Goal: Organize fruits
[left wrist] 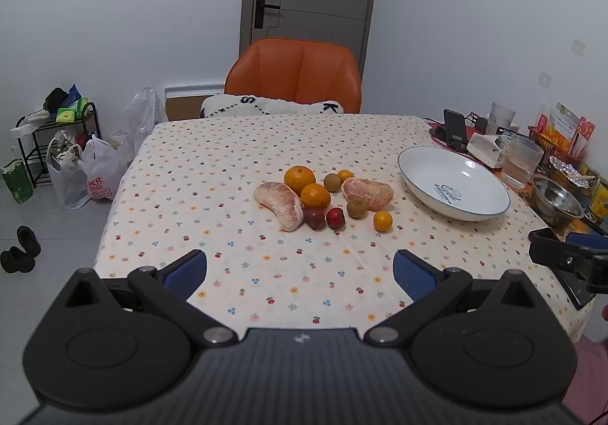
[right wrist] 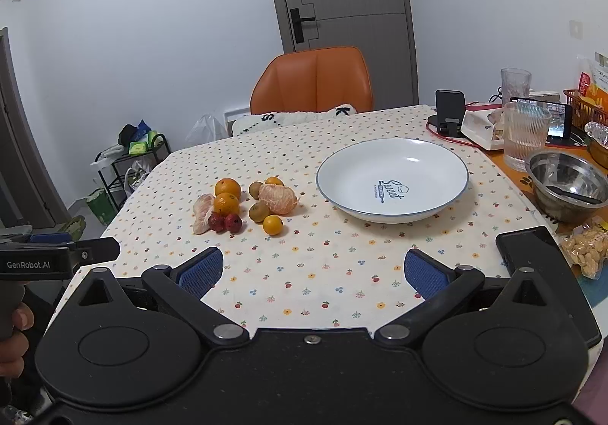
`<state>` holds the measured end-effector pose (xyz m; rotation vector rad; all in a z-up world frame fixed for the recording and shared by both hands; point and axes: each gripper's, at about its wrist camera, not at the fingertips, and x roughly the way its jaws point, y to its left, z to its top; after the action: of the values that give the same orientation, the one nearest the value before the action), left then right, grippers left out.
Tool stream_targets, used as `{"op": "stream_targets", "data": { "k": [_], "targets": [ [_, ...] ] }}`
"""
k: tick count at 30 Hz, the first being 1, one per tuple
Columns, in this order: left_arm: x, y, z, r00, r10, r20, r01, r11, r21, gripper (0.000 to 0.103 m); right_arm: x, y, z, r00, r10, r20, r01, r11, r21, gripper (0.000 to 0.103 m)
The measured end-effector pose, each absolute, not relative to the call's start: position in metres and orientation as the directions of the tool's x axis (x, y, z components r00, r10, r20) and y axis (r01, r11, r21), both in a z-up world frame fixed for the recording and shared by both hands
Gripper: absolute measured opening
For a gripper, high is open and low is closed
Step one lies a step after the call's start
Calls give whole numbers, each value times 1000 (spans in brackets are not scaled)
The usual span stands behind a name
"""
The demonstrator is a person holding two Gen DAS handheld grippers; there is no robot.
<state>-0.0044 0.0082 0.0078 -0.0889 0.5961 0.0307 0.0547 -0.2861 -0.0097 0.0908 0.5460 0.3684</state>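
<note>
Left wrist view: both claws, left claw and right claw, spread and empty; fruits clustered mid-desk beside the bare plate, so sorting appears unstarted.

Table, flower-print cloth: fruit cluster at centre-left; empty white plate right; glasses, steel bowl far right.
</note>
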Motion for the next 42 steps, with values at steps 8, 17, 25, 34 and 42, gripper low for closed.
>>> {"op": "stream_targets", "data": {
  "k": [8,17,25,34,42],
  "targets": [
    [-4,8,8,827,2,-563,-55,996,-76,103,55,-286,-9,791,366,-490,-318,931,180,103],
    [-5,9,8,827,1,-562,-54,996,-77,103,55,-286,-9,792,366,-489,-318,931,181,103],
    [-2,13,8,829,-5,-560,-48,996,-80,103,58,-287,-9,799,362,-481,-307,932,192,103],
    [11,18,8,826,-5,-564,-44,996,-73,103,75,-282,-11,791,391,-471,-326,920,217,103],
    [31,22,2,816,-6,-578,-45,996,-74,103,90,-273,-13,790,413,-453,-359,911,205,103]
  ]
}}
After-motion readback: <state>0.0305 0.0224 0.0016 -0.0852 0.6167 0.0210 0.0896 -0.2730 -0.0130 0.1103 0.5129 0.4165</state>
